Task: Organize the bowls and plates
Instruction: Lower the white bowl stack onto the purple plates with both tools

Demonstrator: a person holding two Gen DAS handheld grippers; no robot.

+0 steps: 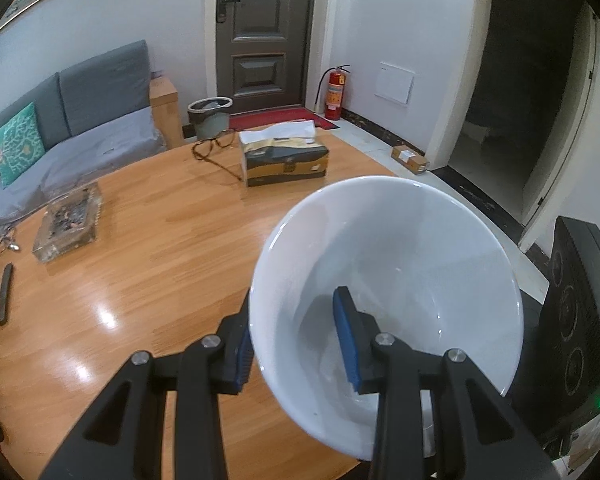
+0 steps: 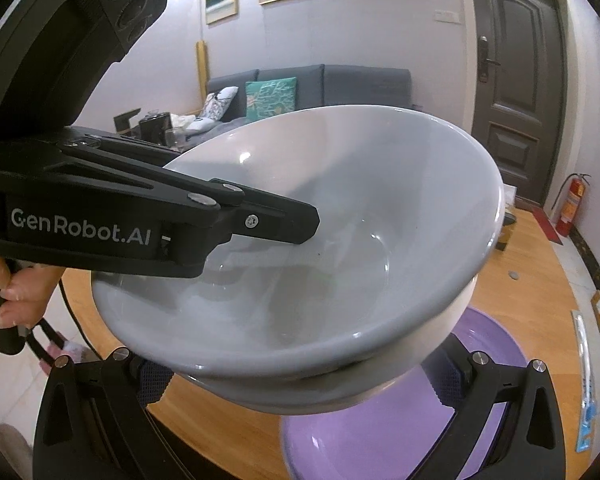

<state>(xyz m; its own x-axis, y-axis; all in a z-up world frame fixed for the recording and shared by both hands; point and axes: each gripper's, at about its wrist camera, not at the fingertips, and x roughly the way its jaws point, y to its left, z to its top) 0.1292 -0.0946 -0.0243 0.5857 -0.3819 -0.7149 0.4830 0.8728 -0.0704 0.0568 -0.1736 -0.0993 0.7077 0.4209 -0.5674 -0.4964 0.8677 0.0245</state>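
A white bowl (image 1: 400,264) hangs tilted above the round wooden table (image 1: 140,264). My left gripper (image 1: 292,312) is shut on its rim, one blue pad inside and the other outside. In the right wrist view that gripper (image 2: 308,228) reaches into the same bowl (image 2: 340,208) from the left. Directly under it sits a second white bowl (image 2: 300,398), nested against it. My right gripper (image 2: 300,380) spans this lower bowl, its wide-set pads (image 2: 154,380) against its sides. A purple plate (image 2: 380,436) lies on the table below both bowls.
On the table are a tissue box (image 1: 284,156), glasses (image 1: 212,146), a glass ashtray (image 1: 70,222) and a dark remote (image 1: 5,294). A grey sofa (image 1: 80,120), a bin (image 1: 210,116), a door and a fire extinguisher (image 1: 334,92) stand beyond. A hand (image 2: 16,288) grips the left handle.
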